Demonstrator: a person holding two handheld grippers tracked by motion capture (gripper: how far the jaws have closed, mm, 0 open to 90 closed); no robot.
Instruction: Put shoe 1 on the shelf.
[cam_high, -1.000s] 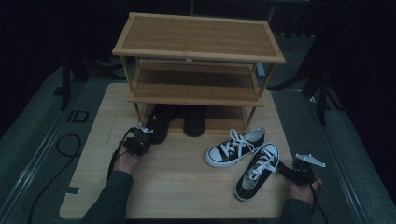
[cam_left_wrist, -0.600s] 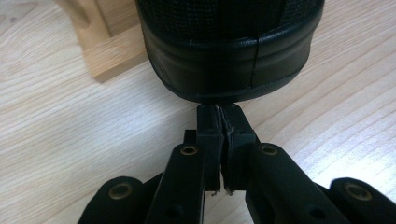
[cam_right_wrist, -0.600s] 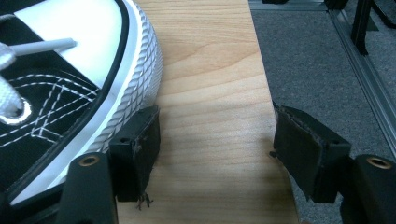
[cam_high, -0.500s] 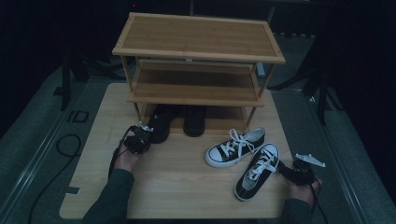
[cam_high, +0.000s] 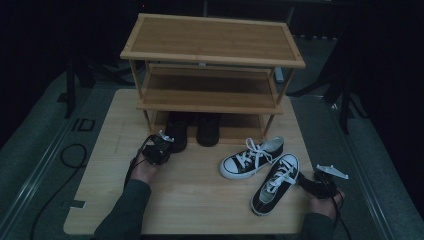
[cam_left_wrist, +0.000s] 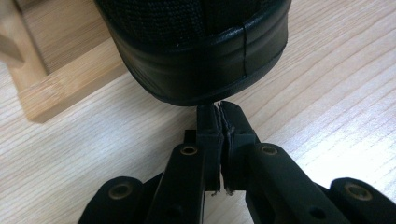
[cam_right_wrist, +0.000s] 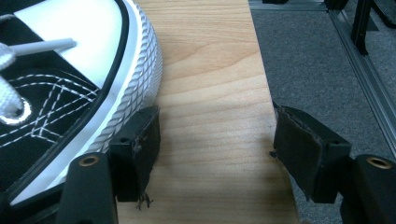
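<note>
Two tools are seen low in the high view, one at each side of the tabletop (cam_high: 200, 200). The left tool (cam_high: 161, 145) is held at lower left of centre, right against the heel of a black shoe (cam_high: 176, 133) that is parked under the bottom shelf of the wooden rack (cam_high: 212, 45). In the left gripper view the tool's two black jaws are pressed together, nothing is pinched between them, and their tips are set just at the black shoe (cam_left_wrist: 196, 51) where its rubber sole edge curves across the top of the frame. A corner of the rack's base (cam_left_wrist: 65, 88) is caught at upper left of that view. A second black shoe (cam_high: 208, 129) is lined up just beside the first, to its right.

Over at lower right of the high view, the right tool (cam_high: 309, 183) is held near the tabletop's edge, just beside the heel end of a black-and-white sneaker (cam_high: 276, 183). In the right gripper view its jaws are spread wide over bare wood; the left-hand jaw is laid against the ribbed white sole of the sneaker (cam_right_wrist: 65, 93), which fills the upper left, and nothing is clamped. Grey carpet (cam_right_wrist: 327, 56) is seen past the tabletop's edge at upper right. A matching sneaker (cam_high: 252, 157) is lying just above the first one in the high view, the two close together.
</note>
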